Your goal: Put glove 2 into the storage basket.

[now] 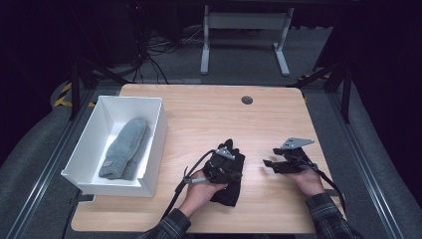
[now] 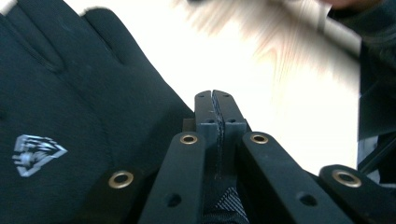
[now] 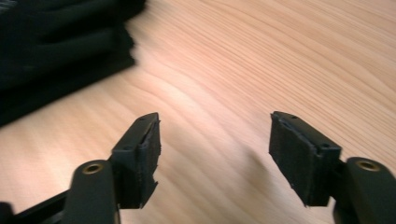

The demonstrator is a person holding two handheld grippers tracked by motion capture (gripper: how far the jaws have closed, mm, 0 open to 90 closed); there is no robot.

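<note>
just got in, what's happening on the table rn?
A person is working two handheld grippers over a wooden table. The left gripper has its jaws pressed together, empty, right beside a black glove lying flat on the wood. The right gripper is open over bare table, off to the glove's right. A pair of grey gloves lies in the white box at the left.

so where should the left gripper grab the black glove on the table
Best at the thin edge of the black glove nearest the left gripper, coming in low from the right side. It lies flat on the table, so only an edge fits between the shut fingers once opened.
</note>
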